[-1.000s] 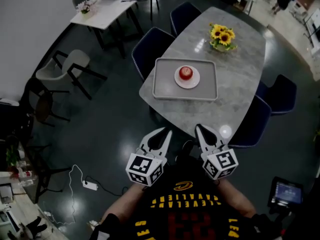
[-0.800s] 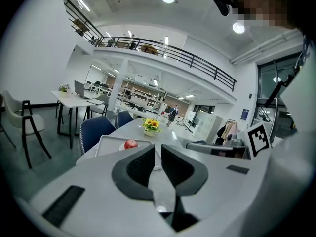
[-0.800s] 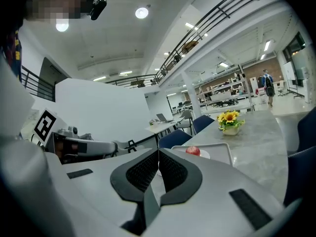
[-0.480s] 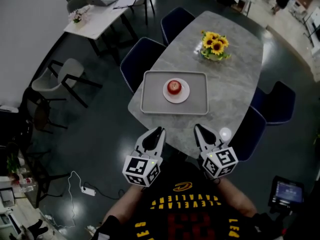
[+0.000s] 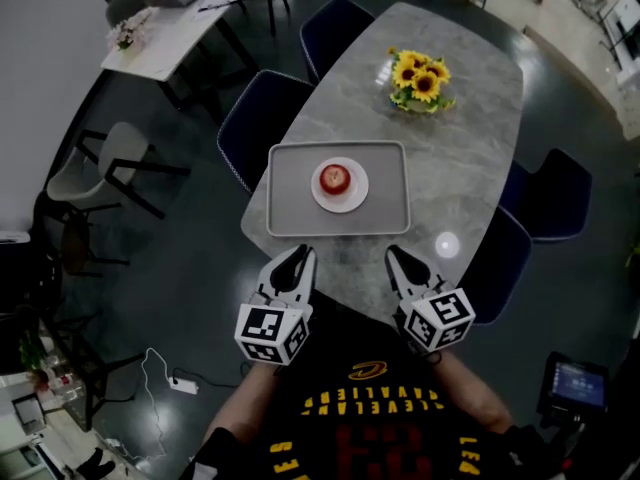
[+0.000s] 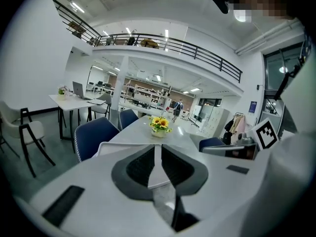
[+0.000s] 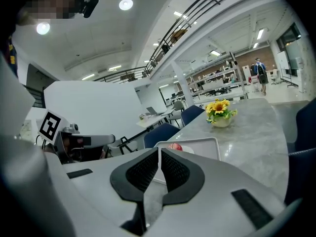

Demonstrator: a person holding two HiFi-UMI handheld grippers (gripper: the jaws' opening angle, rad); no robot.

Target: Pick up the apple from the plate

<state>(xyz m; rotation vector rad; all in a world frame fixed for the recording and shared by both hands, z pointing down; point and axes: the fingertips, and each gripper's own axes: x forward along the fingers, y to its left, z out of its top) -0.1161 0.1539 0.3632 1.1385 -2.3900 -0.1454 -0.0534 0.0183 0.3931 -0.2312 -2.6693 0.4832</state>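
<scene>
**A:** What is on the left?

**B:** The left gripper (image 5: pixel 298 253), white plastic with dark ribbed pads, is held over the near edge of the table (image 5: pixel 470 148). Its 2 jaws are barely apart, with a thin wedge of gap and nothing between them.

**A:** And the middle?

**B:** The table is a long rounded slab of grey marbled stone. On it lies a pale rectangular tray (image 5: pixel 290 203) with a raised rim. In the tray sits 1 round white plate (image 5: pixel 355 196), and on the plate is the apple (image 5: pixel 335 177), red and glossy, well apart from both grippers. Beyond the tray is a small pot of sunflowers (image 5: pixel 415 73).

**A:** The right?

**B:** The right gripper (image 5: pixel 392 253) is the same make. Its jaws show only a slit and hold nothing.
</scene>
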